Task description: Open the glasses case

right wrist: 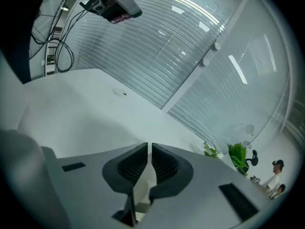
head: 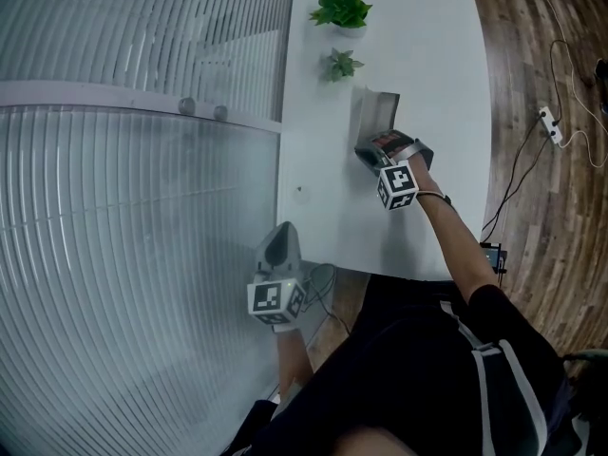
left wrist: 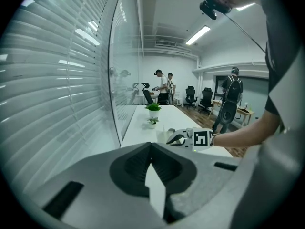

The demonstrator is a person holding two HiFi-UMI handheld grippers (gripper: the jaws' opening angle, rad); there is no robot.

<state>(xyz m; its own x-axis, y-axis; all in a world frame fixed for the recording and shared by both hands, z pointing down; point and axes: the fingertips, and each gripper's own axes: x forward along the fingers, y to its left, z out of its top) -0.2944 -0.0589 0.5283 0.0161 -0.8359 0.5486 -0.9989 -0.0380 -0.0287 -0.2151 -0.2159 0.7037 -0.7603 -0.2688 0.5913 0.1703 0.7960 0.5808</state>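
The glasses case (head: 374, 112) is a grey, flat-sided thing that stands on the white table (head: 427, 55); in the left gripper view only a pale sliver of the case (left wrist: 162, 135) shows behind the right gripper (left wrist: 177, 138). My right gripper (head: 370, 150) hovers just in front of the case, pointing toward the glass wall. Its jaws (right wrist: 149, 147) stand together with only a hairline slit and nothing between them, and the case is out of that view. My left gripper (head: 280, 240) hangs off the table's near left corner, shut and empty (left wrist: 151, 146).
Two small potted plants (head: 342, 6) (head: 340, 65) stand at the table's far end. A glass wall with blinds (head: 142, 207) runs along the table's left side. A power strip with cables (head: 549, 122) lies on the wood floor to the right. People (left wrist: 163, 87) stand far off.
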